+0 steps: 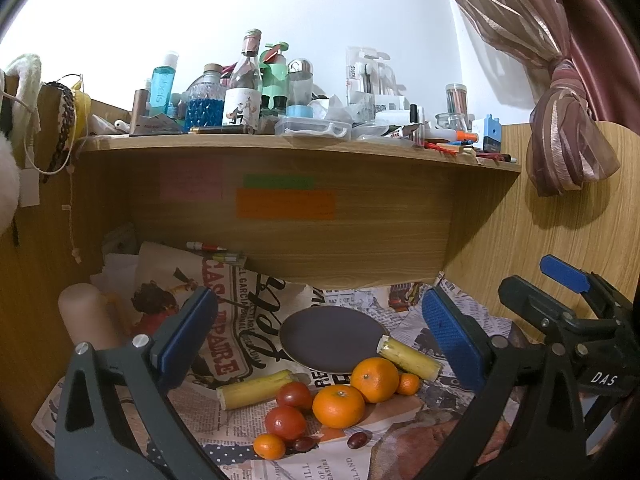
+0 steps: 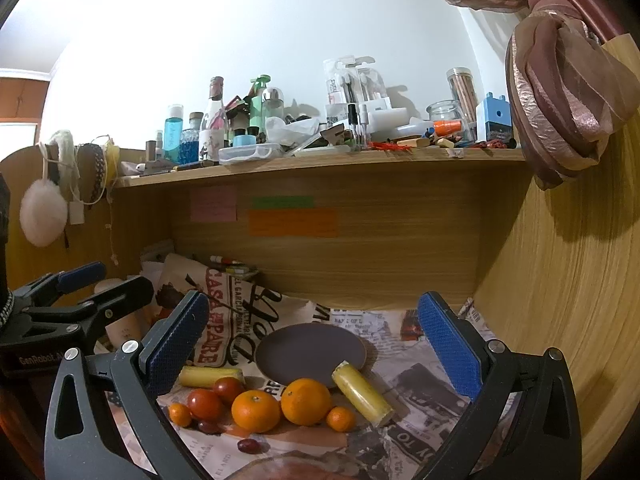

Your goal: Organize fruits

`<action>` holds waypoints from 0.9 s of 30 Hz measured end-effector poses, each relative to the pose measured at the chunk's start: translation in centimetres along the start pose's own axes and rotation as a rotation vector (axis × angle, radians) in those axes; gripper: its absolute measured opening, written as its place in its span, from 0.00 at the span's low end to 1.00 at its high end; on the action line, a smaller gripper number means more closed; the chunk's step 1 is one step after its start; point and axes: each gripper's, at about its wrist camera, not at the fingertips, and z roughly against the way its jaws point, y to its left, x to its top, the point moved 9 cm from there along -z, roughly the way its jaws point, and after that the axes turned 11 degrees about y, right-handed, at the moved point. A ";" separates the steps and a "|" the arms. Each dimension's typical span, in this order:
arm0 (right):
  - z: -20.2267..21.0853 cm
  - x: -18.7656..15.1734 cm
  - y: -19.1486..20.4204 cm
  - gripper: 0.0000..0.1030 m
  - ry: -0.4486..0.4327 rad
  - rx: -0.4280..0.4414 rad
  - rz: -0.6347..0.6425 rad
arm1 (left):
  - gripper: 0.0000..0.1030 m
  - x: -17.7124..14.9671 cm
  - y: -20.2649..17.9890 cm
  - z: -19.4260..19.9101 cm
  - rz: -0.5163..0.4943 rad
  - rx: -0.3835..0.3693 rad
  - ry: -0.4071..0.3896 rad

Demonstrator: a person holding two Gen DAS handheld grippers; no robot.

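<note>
Straight ahead of both tools, under the cluttered shelf [image 2: 320, 160], sits the newspaper-covered worktop [image 2: 420, 364] with an empty dark plate [image 2: 310, 350]. Nothing's grabbed yet, I'd say: left tool [image 1: 320, 340] and right tool [image 2: 312, 346] both hover with jaws wide apart, holding nothing. Fruit is piled just in front of the plate: two yellow sugarcane-like sticks [image 2: 362, 394], two big oranges [image 2: 306, 402], two tomatoes [image 2: 205, 404], two small oranges [image 2: 341, 419], two grapes [image 2: 249, 446]. Next move is probably dropping onto one piece.
</note>
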 end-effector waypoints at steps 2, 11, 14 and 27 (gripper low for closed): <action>0.0 0.0 0.0 1.00 0.000 0.001 0.000 | 1.00 0.0 -0.1 -0.1 -0.002 -0.001 0.002; -1.0 -0.1 -0.3 1.00 0.021 0.007 -0.001 | 1.00 -0.5 0.1 -1.3 -0.011 -0.017 0.031; -2.1 -0.6 -0.3 1.00 0.057 0.028 0.013 | 0.93 -0.9 0.8 -2.3 0.001 -0.016 0.064; -9.7 -5.1 -1.5 0.75 0.314 0.061 0.061 | 0.60 -6.6 6.6 -10.9 0.022 0.011 0.372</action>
